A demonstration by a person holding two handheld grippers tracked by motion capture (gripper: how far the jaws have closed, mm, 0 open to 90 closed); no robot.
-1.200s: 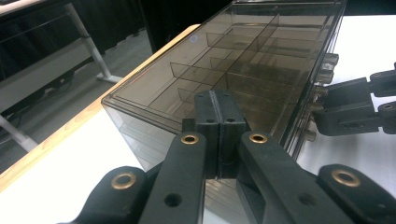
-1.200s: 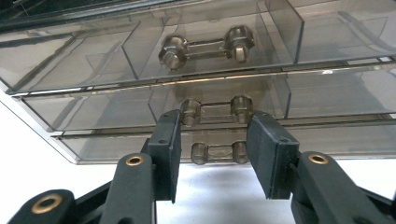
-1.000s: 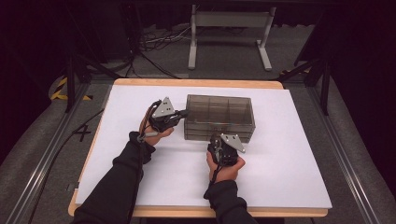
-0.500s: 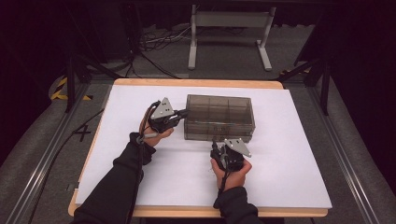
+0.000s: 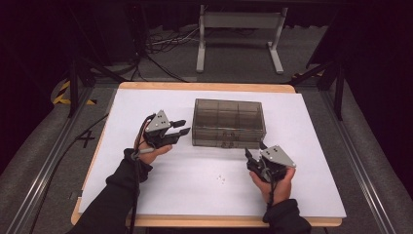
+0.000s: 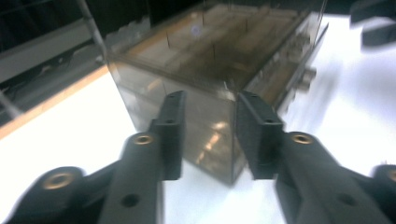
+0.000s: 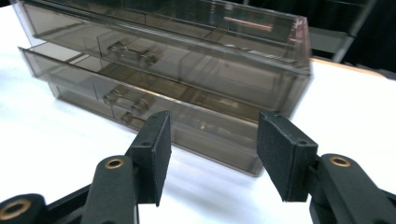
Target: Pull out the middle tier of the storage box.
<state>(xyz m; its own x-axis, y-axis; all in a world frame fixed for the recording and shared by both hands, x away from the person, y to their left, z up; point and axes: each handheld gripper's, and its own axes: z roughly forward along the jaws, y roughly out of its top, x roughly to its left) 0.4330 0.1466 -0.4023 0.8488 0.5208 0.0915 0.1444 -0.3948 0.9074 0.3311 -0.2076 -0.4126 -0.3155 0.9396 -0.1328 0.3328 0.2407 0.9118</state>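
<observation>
Drawers of the smoky plastic drawer box (image 5: 228, 123) face the right gripper (image 5: 254, 157), which hangs just off the box's front right corner with jaws apart and empty, while the left gripper (image 5: 181, 127), jaws just opening, stands at its left end, gripping nothing.

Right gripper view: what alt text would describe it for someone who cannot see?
A smoky clear plastic drawer box stands on a white table, its lower drawer slid slightly out. Before it, the right gripper holds its two black jaws apart with nothing between them.
</observation>
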